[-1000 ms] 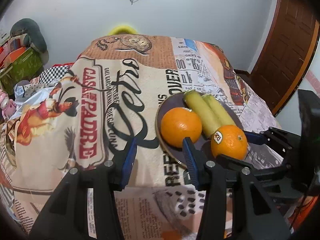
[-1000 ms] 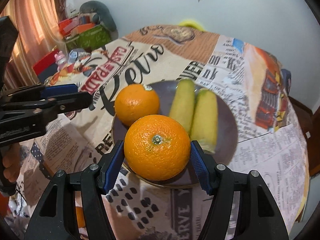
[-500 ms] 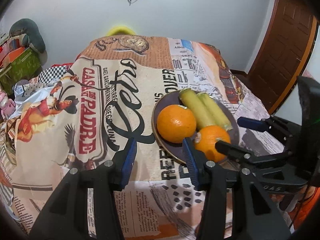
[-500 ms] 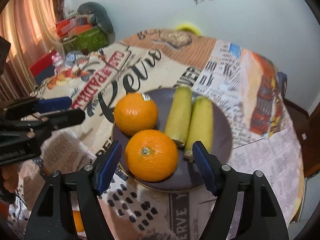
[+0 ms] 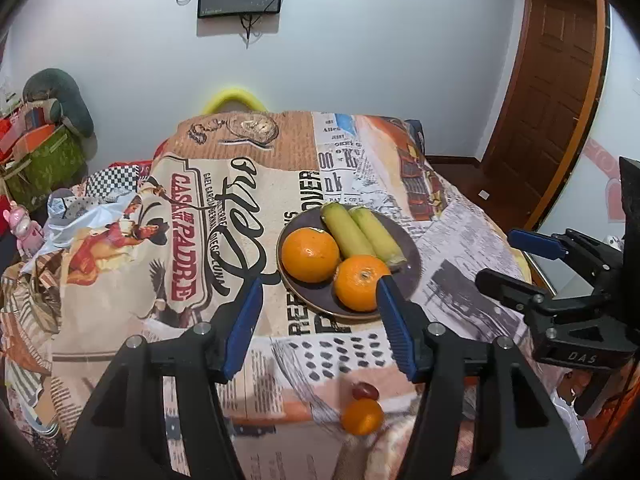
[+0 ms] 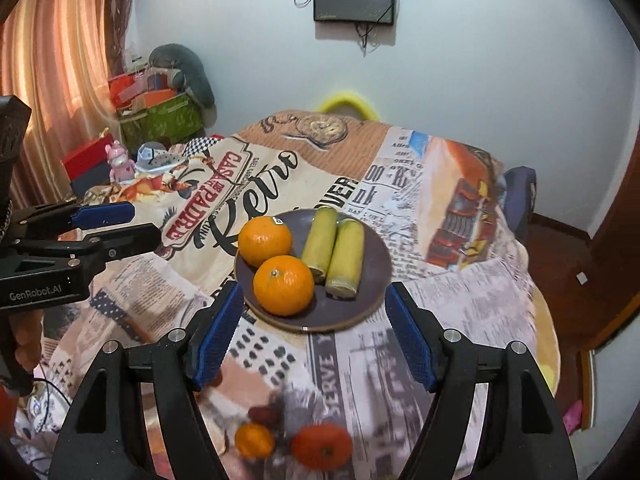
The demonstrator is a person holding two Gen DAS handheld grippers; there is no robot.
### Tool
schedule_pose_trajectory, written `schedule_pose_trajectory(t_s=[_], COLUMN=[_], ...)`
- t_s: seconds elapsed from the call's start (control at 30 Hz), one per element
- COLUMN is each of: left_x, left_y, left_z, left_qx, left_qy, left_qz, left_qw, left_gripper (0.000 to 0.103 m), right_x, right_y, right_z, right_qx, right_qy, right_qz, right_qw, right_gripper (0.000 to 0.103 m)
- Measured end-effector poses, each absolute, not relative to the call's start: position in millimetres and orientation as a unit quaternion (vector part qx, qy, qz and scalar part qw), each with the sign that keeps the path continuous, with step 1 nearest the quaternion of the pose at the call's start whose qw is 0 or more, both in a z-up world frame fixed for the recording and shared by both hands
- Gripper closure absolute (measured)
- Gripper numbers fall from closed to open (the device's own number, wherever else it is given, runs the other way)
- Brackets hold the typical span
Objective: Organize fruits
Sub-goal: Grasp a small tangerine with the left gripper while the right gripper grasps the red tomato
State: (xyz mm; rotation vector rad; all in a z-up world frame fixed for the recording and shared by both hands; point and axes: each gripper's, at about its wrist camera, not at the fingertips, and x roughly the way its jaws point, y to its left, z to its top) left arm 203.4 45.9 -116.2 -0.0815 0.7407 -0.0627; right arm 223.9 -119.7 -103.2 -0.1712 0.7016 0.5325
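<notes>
A dark round plate (image 6: 372,264) holds two oranges (image 6: 283,285) (image 6: 265,241) and two green-yellow corn cobs (image 6: 344,258). The plate also shows in the left wrist view (image 5: 410,264), with the near orange (image 5: 358,282). My right gripper (image 6: 314,338) is open and empty, held back above the table's near side. My left gripper (image 5: 320,328) is open and empty, left of the plate. Near the front edge lie a small orange fruit (image 6: 254,440), a reddish-orange fruit (image 6: 322,446) and a dark red fruit (image 6: 264,415).
The table wears a printed cloth (image 6: 256,184). A yellow chair back (image 6: 346,100) stands beyond the far edge. Boxes and toys (image 6: 156,116) are piled at the left. A brown door (image 5: 556,92) is at the right.
My right gripper opened and let go of the orange onto the plate, then drew back and up. My left gripper also pulled back. Small fruits at the front edge came into view.
</notes>
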Motion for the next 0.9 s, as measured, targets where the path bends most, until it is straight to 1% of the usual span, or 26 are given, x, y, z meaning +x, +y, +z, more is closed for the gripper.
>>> schedule_pose_trajectory(t_s=[0.2,0.37,0.53,0.8,0.9], left_x=[174.1,158.2,152.9,161.6,163.8], left_y=[33.7,28.6,24.5,27.3,26.8], left_z=[-105.0,-109.2,-126.2,-170.5,-182.0], left_qx=[-0.03,-0.026,-0.026,-0.061,-0.065], left_qy=[0.355,0.363,0.385,0.44,0.447], left_qz=[-0.033,-0.032,-0.032,-0.034,-0.031], left_qw=[0.934,0.931,0.922,0.895,0.892], left_gripper=[0.037,0.034,0.033,0.033,0.033], right_x=[197.2,181.7,170.4,171.3,174.9], right_y=[-135.3,-142.7,-146.8,-152.2,-152.9], right_z=[-97.7,-105.2,-120.2,-156.6,-171.5], right_qx=[-0.073,-0.076,-0.091,-0.088,-0.085], right_qy=[0.334,0.342,0.356,0.395,0.412], right_qz=[0.248,0.24,0.234,0.229,0.229], right_qw=[0.907,0.905,0.9,0.885,0.878], right_gripper=[0.033,0.033,0.033,0.033,0.033])
